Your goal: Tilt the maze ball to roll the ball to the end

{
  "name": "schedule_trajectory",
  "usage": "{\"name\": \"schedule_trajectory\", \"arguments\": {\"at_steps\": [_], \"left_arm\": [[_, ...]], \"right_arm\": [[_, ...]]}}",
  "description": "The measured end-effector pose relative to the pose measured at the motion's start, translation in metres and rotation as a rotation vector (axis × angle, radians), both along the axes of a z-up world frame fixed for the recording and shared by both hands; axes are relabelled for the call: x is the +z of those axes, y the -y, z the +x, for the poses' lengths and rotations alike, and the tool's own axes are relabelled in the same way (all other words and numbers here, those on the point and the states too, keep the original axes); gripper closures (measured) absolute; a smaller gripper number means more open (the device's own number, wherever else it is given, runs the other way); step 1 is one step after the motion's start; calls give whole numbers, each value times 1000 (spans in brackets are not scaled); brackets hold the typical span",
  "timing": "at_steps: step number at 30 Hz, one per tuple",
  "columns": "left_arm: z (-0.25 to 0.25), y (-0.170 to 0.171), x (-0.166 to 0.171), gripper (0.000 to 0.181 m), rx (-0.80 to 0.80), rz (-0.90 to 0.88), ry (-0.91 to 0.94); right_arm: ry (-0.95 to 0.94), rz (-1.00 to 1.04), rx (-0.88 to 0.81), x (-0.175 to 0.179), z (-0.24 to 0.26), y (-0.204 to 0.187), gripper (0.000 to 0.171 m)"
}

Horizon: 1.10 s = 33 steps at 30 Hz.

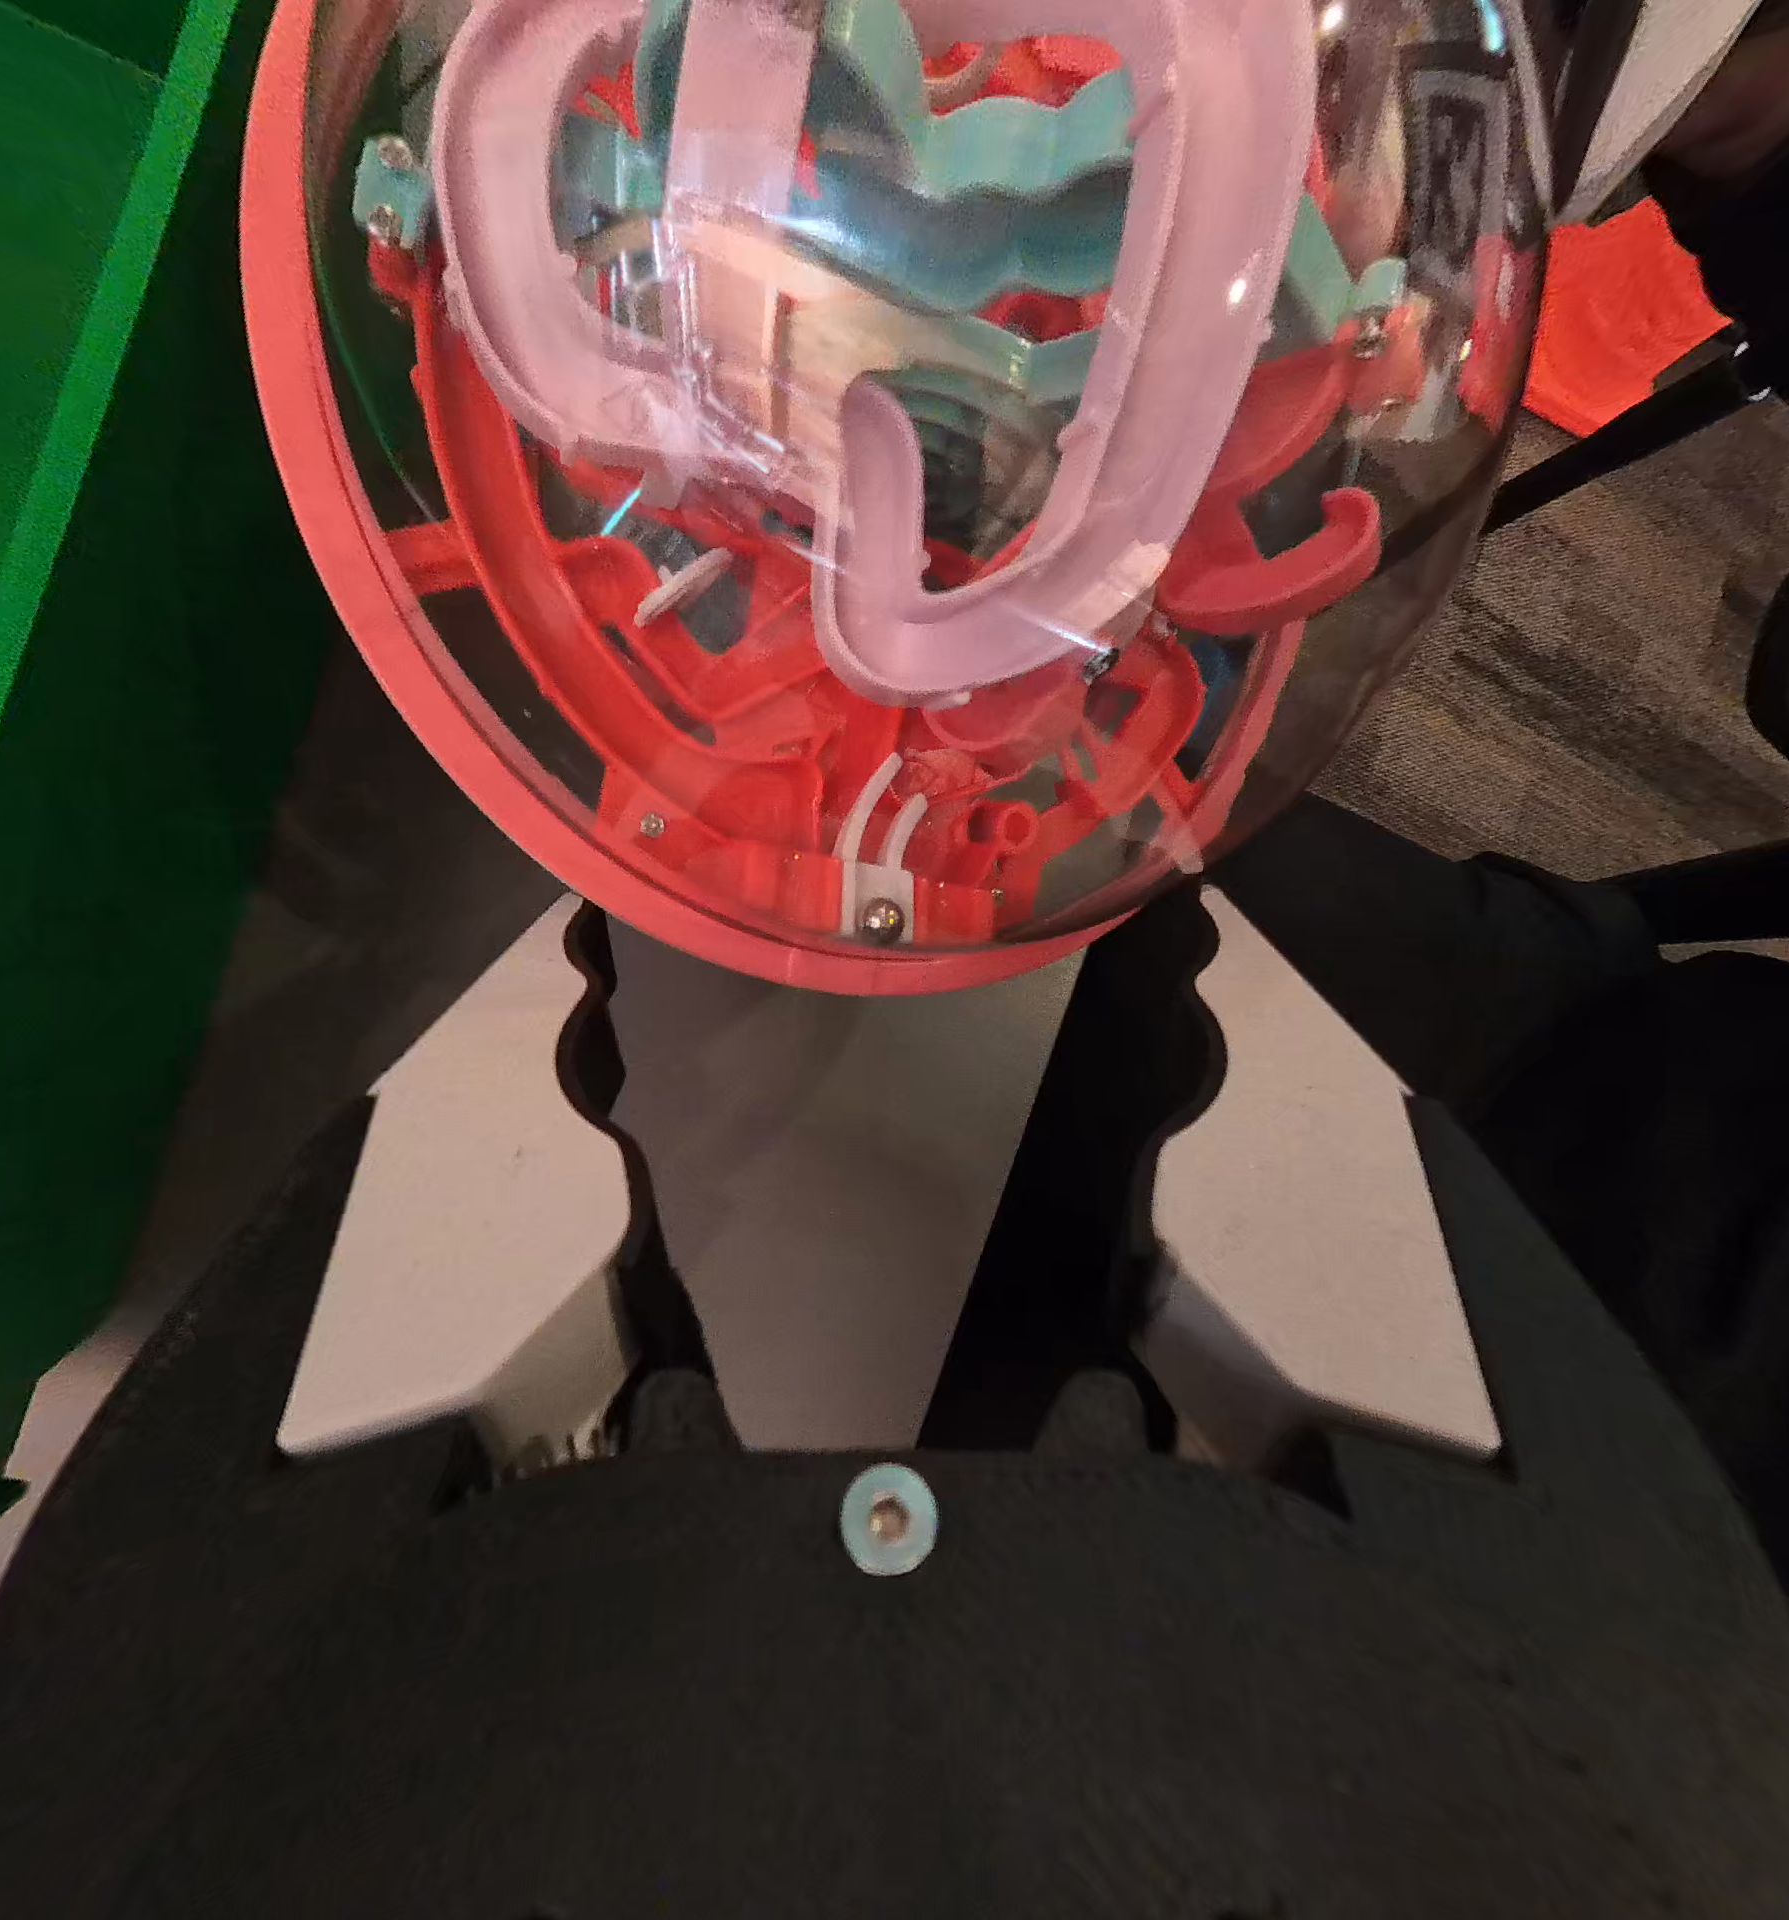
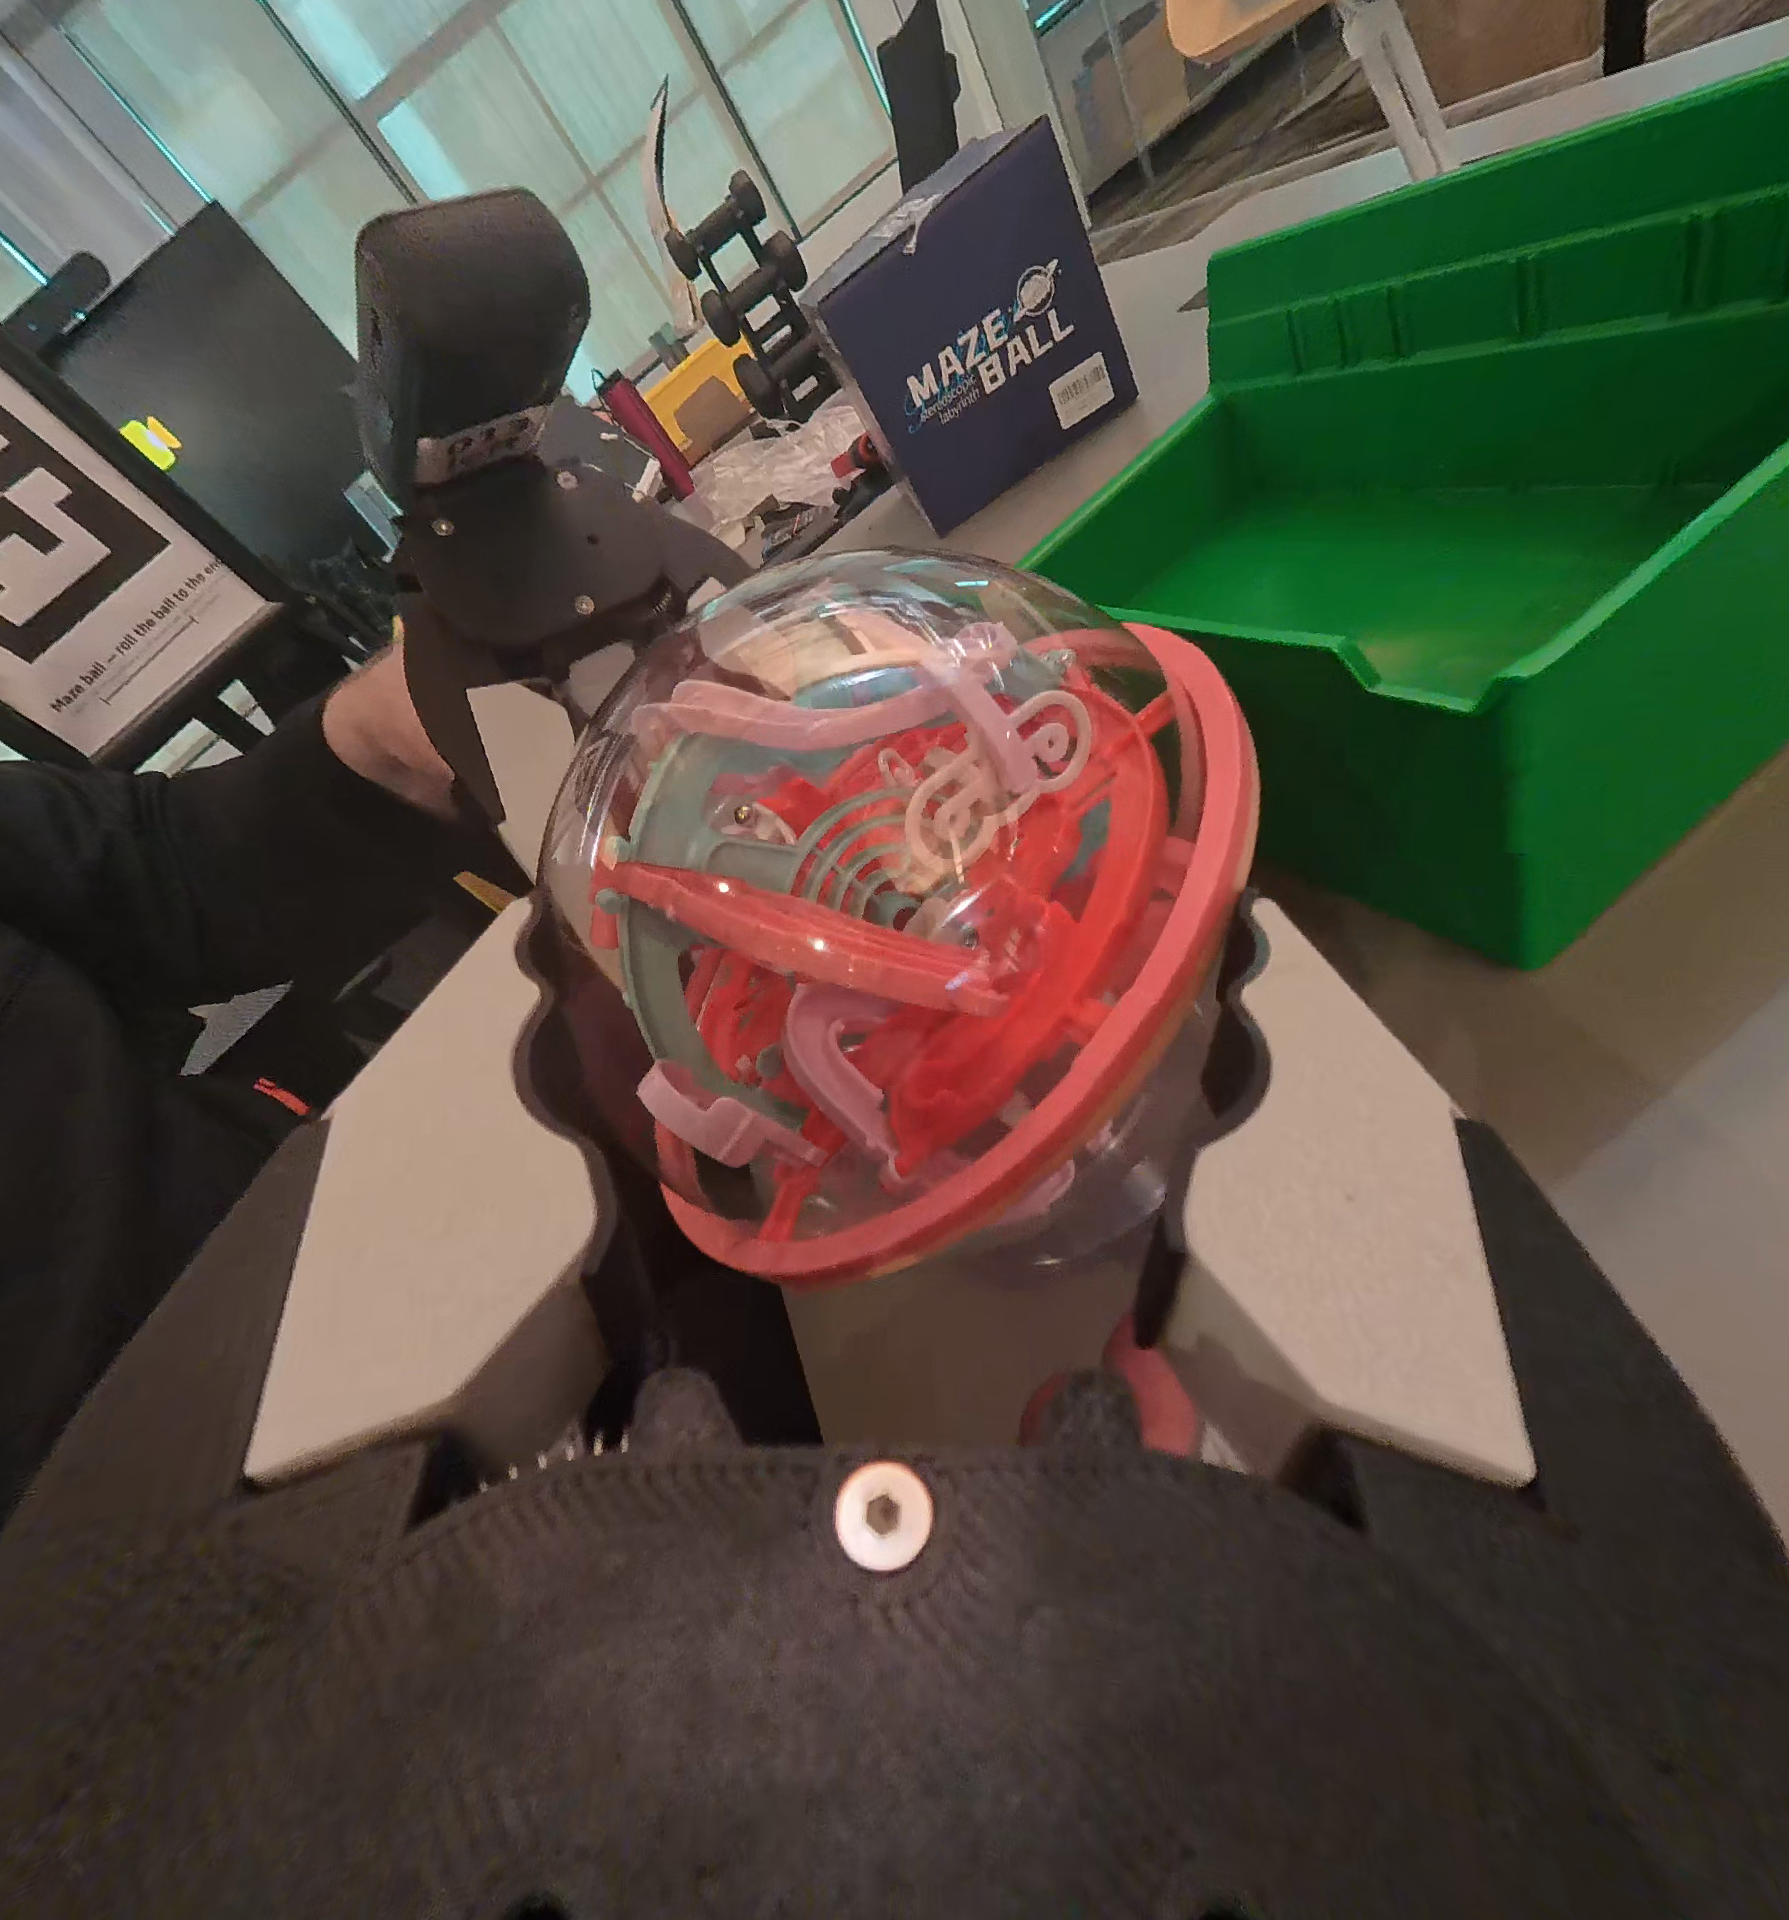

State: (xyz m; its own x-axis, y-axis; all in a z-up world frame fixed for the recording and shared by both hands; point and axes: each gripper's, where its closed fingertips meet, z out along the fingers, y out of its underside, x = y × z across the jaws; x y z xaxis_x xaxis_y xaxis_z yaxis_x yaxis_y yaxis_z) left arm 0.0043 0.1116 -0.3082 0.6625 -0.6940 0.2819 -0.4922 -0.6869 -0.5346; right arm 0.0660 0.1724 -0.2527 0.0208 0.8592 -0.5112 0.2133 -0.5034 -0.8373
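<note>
The maze ball (image 2: 890, 914) is a clear sphere with a red rim and red, pink and teal tracks inside. It is held above the table between both grippers. My right gripper (image 2: 890, 935) is shut on its sides, the rim tilted down toward me. My left gripper (image 1: 895, 925) grips the ball's lower part at its fingertips, where the ball (image 1: 869, 436) fills the upper frame. A small steel ball (image 1: 882, 916) sits on a white track piece at the bottom by the red rim. The left gripper (image 2: 474, 582) also shows behind the sphere in the right wrist view.
A green plastic bin (image 2: 1492, 644) stands on the grey table (image 2: 1648, 1091) at the right; it also shows in the left wrist view (image 1: 59, 416). A dark blue box (image 2: 973, 353) and a patterned sign board (image 2: 38, 499) stand behind. A person's black sleeve (image 2: 142, 862) is at left.
</note>
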Motion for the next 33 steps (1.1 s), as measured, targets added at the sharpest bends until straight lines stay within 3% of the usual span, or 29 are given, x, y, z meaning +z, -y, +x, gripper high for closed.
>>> {"name": "schedule_trajectory", "arguments": {"at_steps": [7, 16, 33], "left_arm": [[-2, -2, 6, 80, -1, 21, -8], [-2, -2, 8, 82, 6, 21, 15], [-5, -9, 23, 81, -18, 23, -17]], "right_arm": [[123, 72, 21, -4, 6, 4, 49], [329, 381, 64, 9, 1, 5, 51], [218, 153, 58, -2, 1, 5, 50]]}}
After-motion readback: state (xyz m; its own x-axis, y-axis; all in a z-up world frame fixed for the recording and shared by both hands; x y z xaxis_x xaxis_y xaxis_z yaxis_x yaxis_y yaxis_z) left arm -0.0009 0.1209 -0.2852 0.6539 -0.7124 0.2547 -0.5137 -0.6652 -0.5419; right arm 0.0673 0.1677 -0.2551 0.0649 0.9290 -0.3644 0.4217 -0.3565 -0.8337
